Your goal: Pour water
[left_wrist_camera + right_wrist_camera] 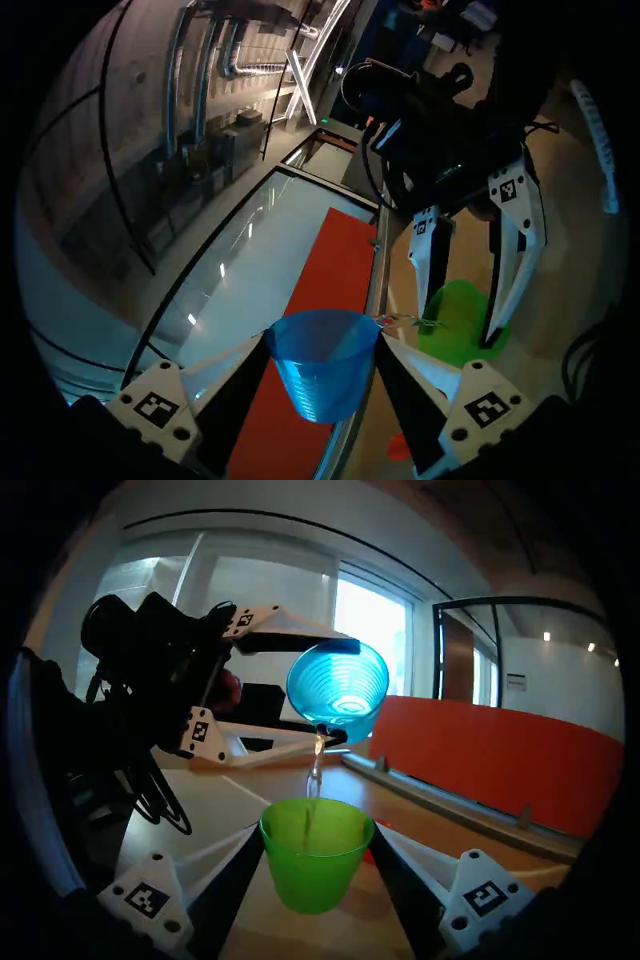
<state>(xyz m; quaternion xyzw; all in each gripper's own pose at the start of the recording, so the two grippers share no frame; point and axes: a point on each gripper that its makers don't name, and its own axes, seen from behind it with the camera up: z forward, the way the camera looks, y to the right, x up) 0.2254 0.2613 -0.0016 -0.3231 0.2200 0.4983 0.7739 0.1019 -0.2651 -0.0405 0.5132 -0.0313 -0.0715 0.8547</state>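
Wooden counter (416,812) stretches under both tools, with a long orange panel (512,760) standing along its far edge at 3 o'clock in the right gripper view and a bright window (372,632) behind at 12 o'clock.

In the left gripper view, the left gripper (322,342) has its fingers pinching a translucent blue cup (324,368) by its sides, at 6 o'clock in that view. From the right gripper view the same cup hangs at 12 o'clock, tipped well over so that its open mouth faces the camera, with one white finger above it and one below.

A thin stream of water (314,776) falls from the cup's lower lip straight down into a green cup (316,856), which sits directly below it at 6 o'clock. The right gripper (316,836) has its fingers pressed against the green cup's two sides, holding it upright.

In the left gripper view the green cup lies at 4 o'clock, between the right gripper's two white fingers. Whether its base touches the counter cannot be told.
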